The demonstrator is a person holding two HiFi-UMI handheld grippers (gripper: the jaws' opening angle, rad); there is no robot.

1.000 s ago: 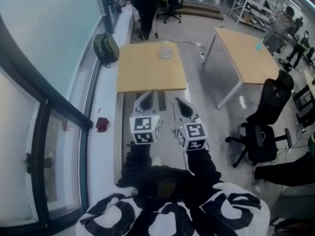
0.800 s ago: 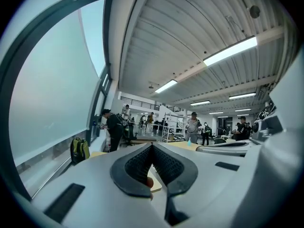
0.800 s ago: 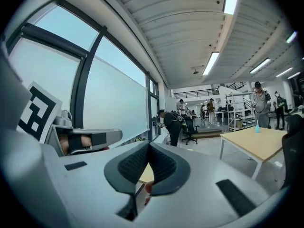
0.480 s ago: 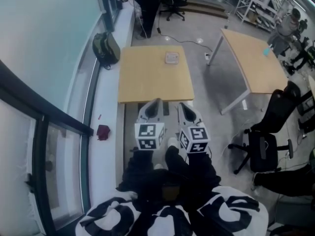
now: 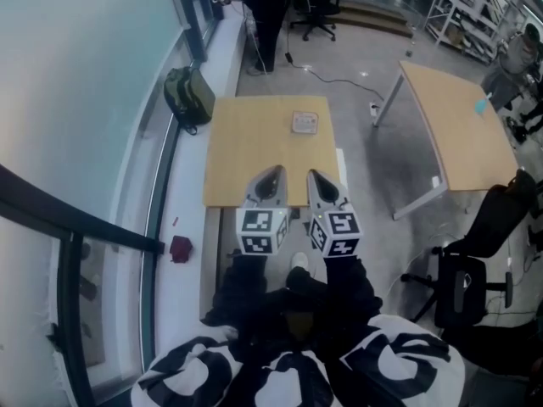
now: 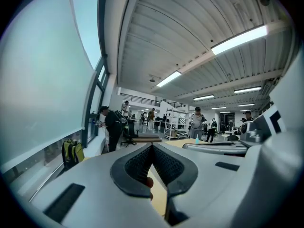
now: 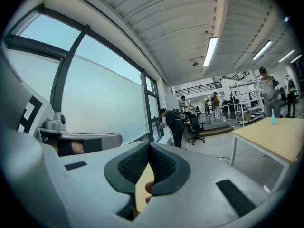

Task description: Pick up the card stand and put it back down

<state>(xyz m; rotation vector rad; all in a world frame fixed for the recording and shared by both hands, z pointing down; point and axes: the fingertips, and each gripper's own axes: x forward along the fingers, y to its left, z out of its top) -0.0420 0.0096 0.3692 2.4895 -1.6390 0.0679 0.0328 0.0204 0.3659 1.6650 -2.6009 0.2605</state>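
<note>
The card stand point(image 5: 305, 123), a small pale square piece, sits untouched near the far edge of the wooden surface point(image 5: 246, 155) in the upper middle of the head view, well apart from both tools. The left gripper point(image 5: 271, 176) and right gripper point(image 5: 317, 179) hang side by side at the frame's centre, just over the surface's near edge, and each gripper view shows the fingers closed on nothing, ribbed pads point(image 6: 137, 164) meeting at their tips. Tucked close to the body like this, they look carried for an approach rather than readied for a grasp, so the fingers must part before any pick-up.
</note>
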